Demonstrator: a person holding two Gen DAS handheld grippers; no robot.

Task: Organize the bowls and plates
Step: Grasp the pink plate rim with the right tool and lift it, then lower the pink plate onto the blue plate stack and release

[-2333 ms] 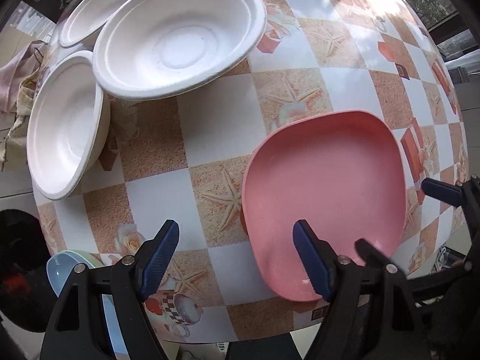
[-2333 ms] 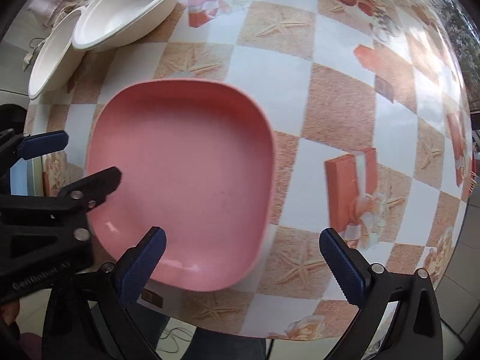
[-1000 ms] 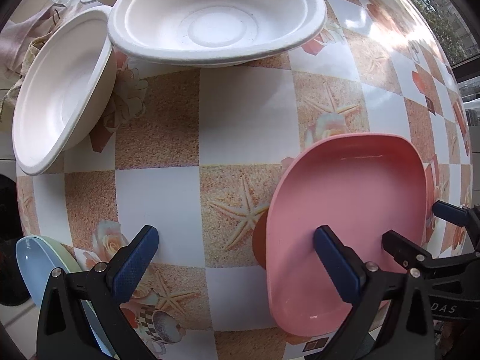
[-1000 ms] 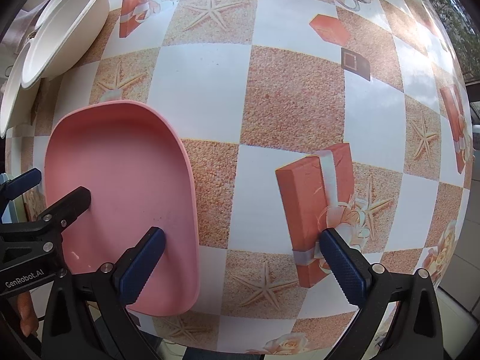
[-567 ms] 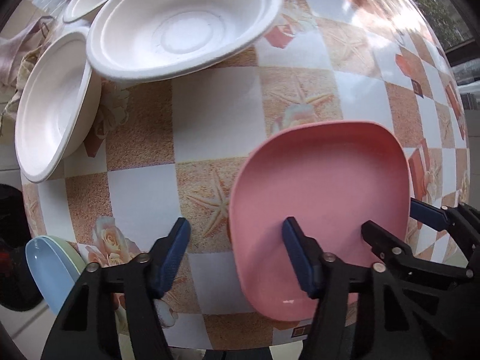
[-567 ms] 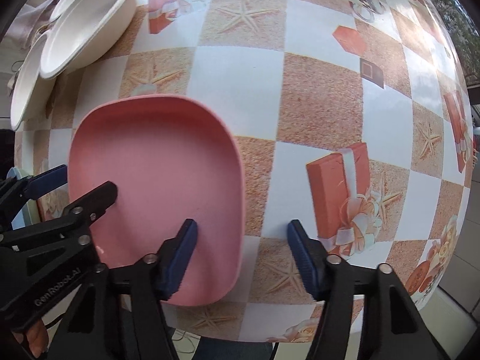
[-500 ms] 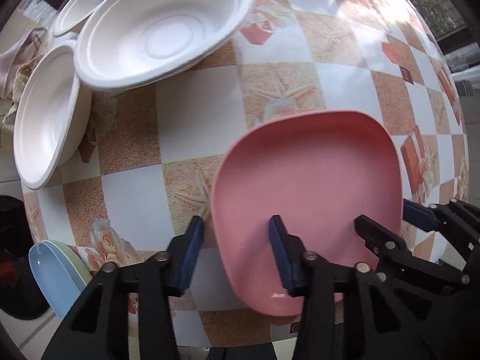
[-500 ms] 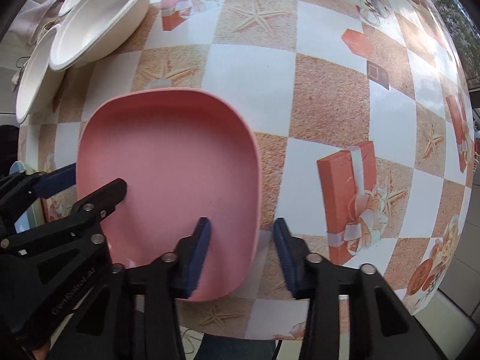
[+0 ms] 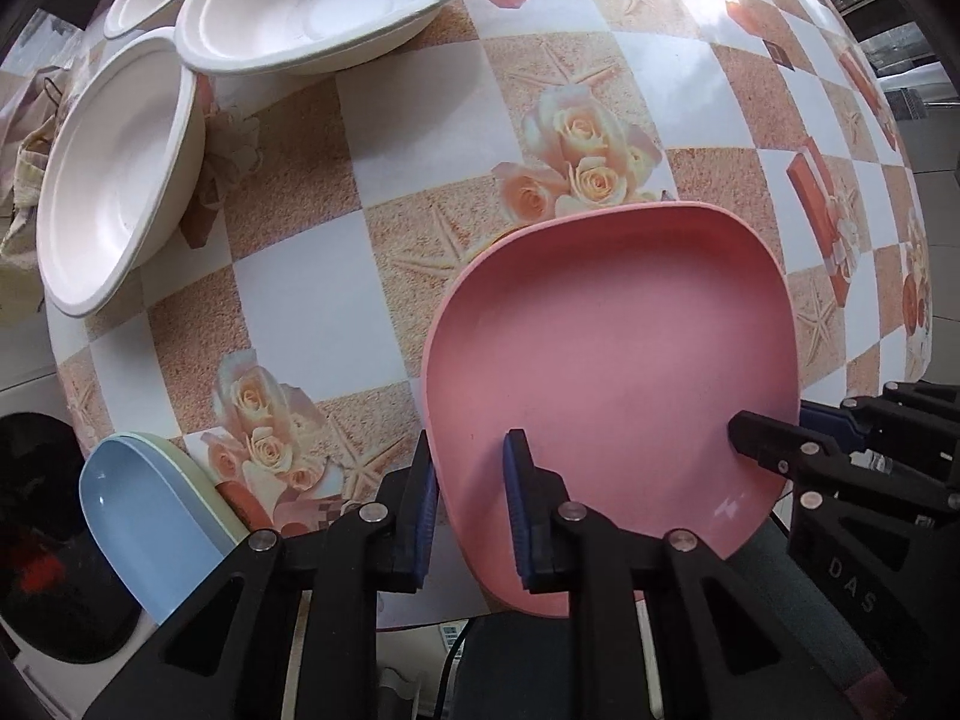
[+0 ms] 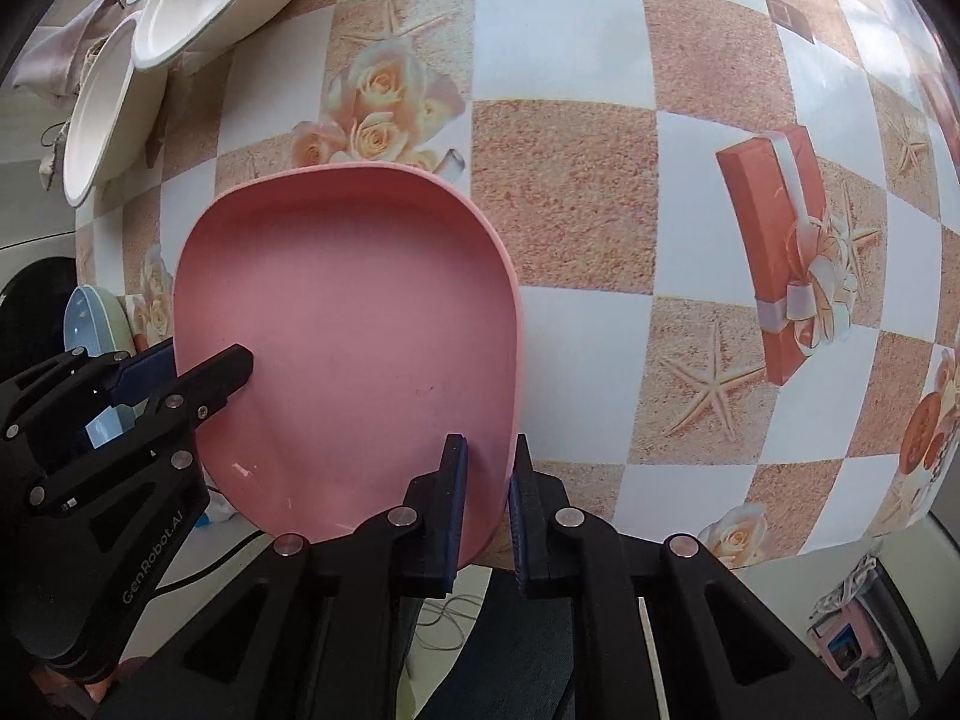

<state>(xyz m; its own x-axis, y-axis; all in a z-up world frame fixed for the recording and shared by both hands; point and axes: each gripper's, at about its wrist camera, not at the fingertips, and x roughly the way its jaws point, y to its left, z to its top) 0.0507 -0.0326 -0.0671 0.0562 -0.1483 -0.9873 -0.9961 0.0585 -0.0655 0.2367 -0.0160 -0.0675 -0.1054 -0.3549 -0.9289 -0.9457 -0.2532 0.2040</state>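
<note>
Both grippers' jaws had closed since a moment before. The left gripper (image 9: 468, 504) and right gripper (image 10: 486, 498) clamped the pink plate (image 9: 612, 372) at the table (image 9: 372, 138) near edge, apparently to lift it level.

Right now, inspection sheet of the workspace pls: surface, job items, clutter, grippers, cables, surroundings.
Surface: table with checkered oilcloth of roses, starfish and gift boxes.
Job's things: square pink plastic plate at the near edge, overhanging it; three white paper bowls overlapping at the far left; light blue plate stacked on a pale green one at the near left edge.
Clutter: crumpled beige cloth beside the bowls.
Grippers: left gripper fingers closed on the pink plate's left rim; right gripper fingers closed on its right rim.
Cables: thin cords below the table edge.
Surroundings: tiled floor; dark round object at the left, unclear.
</note>
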